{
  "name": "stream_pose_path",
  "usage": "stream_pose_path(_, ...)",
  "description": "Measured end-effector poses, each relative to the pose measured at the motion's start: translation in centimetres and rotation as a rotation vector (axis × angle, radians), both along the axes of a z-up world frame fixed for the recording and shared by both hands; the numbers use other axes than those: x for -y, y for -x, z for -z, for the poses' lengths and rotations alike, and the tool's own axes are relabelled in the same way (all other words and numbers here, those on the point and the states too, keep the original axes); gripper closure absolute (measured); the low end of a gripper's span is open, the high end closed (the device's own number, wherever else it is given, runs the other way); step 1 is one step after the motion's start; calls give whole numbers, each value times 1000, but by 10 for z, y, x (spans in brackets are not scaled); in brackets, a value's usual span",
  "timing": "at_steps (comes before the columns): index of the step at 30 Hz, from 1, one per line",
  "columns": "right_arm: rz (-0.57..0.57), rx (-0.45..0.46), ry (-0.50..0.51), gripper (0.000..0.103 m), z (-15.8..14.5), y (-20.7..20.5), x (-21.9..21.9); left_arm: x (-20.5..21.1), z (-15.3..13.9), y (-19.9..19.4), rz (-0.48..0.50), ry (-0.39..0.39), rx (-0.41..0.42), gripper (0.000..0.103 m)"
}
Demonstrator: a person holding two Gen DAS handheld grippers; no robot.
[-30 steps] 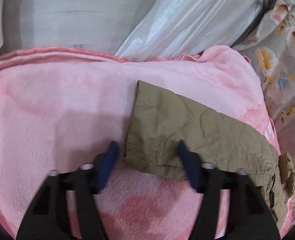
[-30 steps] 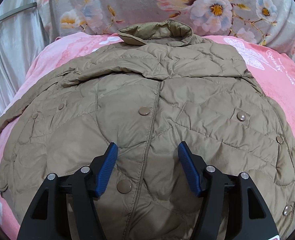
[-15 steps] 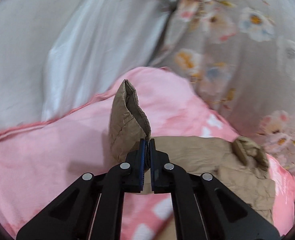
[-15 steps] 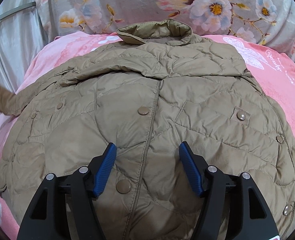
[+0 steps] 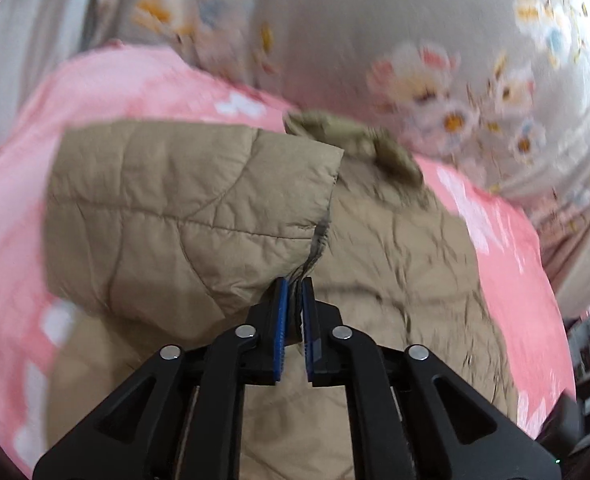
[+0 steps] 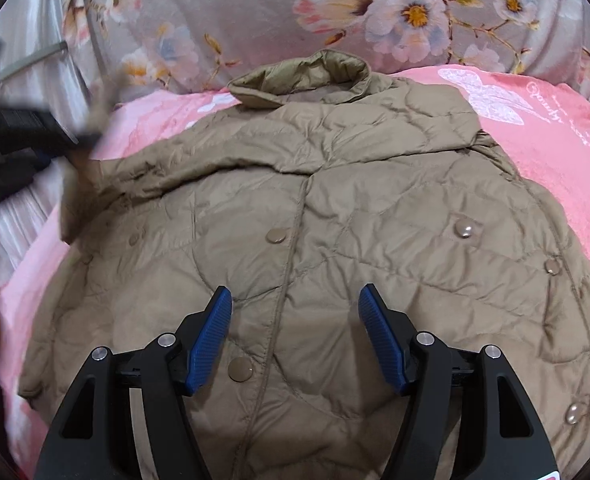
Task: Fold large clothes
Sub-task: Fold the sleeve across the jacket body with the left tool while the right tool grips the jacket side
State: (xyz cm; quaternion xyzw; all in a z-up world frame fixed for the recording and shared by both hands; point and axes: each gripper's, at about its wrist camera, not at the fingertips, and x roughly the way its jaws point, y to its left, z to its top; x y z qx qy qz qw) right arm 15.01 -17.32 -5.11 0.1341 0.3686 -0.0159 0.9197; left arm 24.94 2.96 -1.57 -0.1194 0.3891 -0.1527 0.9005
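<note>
A tan quilted jacket (image 6: pixel 335 216) lies front up on a pink blanket (image 6: pixel 547 120), collar (image 6: pixel 307 76) at the far side. My left gripper (image 5: pixel 293 286) is shut on the cuff of the jacket's sleeve (image 5: pixel 183 216) and holds it lifted over the jacket's body (image 5: pixel 395 264). In the right wrist view the left gripper (image 6: pixel 27 136) shows blurred at the left edge with the sleeve hanging from it. My right gripper (image 6: pixel 295 312) is open and empty, hovering just above the jacket's lower front near the snap buttons (image 6: pixel 241 369).
A grey floral fabric (image 6: pixel 375 8) rises behind the blanket. A pale curtain (image 6: pixel 27 40) hangs at the far left. The blanket's right edge (image 5: pixel 551 320) drops off to dark clutter.
My left gripper closed on the sleeve cuff, lifted it off the blanket and swung it right, over the jacket's body. My right gripper stayed open in place.
</note>
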Motion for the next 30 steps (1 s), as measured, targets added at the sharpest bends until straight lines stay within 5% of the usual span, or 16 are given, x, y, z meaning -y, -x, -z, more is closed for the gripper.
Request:
stream_pose_path(3,-7,17,-19,38,-13,0,11,4,31,6,24,115,-95,29)
stream_pose_path(4,-14,21,-35,38,-18,-2,14,-2,32,10,7,154,-85,24)
stream_pose_path(11,-177,-6,-240,38,-30,-46,-18,-78,29,34,-186,313,-38,21)
stream_pose_path(15,-282,-75,-278,38,-24,-91,-74,-128,33,38,-320,316,-52,21)
stream_pose_path(20,-289,-171,-296,39,-2,-132,-115,-153,39,38,-365,288,-63,21)
stream_pose_path(21,-279,-185,-307,44,2,-139,-119,-155,41,38,-365,286,-66,21)
stream_pose_path(23,-284,-199,-307,91,2,-147,-123,-157,43,37,-367,282,-75,21)
stream_pose_path(25,-312,-169,-318,100,-13,-149,-120,-154,46,34,-353,269,-87,21)
stream_pose_path(30,-283,32,-152,101,-95,-146,-85,-141,46,31,-316,240,-87,21)
